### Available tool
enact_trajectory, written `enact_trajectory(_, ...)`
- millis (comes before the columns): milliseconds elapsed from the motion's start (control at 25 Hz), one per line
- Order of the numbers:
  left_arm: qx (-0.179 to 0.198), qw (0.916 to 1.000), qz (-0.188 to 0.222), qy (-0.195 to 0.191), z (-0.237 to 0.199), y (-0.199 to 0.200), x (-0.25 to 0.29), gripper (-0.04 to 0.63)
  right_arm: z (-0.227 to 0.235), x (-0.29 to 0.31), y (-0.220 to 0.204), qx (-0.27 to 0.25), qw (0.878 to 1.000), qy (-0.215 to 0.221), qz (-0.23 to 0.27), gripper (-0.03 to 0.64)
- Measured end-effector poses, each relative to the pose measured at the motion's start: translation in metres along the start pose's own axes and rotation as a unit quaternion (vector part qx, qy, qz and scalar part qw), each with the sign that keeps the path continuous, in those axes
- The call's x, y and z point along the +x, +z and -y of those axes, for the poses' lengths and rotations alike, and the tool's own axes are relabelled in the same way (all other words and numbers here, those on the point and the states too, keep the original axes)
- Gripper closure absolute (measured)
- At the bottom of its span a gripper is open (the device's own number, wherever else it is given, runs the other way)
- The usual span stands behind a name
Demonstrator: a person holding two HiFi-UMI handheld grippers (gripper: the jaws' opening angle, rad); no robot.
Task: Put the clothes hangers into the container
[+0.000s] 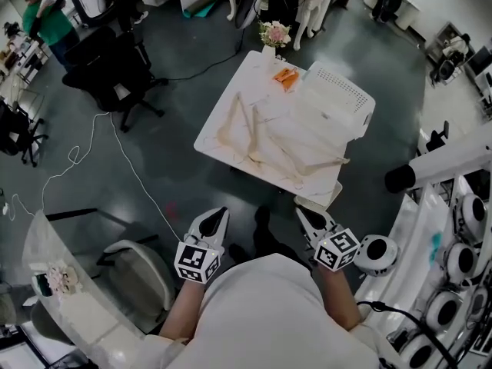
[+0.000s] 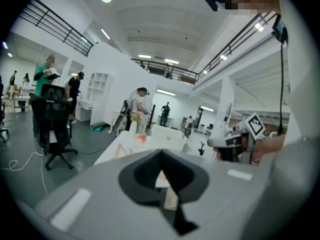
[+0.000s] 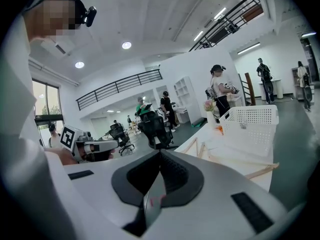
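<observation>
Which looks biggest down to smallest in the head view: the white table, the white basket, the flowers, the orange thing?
1. white table
2. white basket
3. flowers and orange thing: they look about alike, so I won't rank them.

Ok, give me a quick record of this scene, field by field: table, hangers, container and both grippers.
table: white table, ahead of the person
hangers: several wooden hangers lying flat on the table
container: white perforated basket on the table's far side, beside the hangers
left gripper: left gripper shut, empty, short of the table
right gripper: right gripper shut, empty, short of the table
other: flowers and an orange item at the far edge
</observation>
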State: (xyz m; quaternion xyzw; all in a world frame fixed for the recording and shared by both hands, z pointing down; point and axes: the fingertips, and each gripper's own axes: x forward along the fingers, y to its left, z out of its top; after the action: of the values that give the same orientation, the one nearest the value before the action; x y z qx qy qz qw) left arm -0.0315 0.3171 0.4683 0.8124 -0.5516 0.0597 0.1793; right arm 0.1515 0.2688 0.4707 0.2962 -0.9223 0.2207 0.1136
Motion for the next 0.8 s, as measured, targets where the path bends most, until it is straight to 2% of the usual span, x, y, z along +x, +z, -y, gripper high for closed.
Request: enact_trajectory(800, 0.0, 0.9991, -0.031, 0.028, -0.033, 0.024, 0.119, 0.594, 0.112, 0.068, 0.041, 0.006, 0.999, 0.028, -0.033, 0.614)
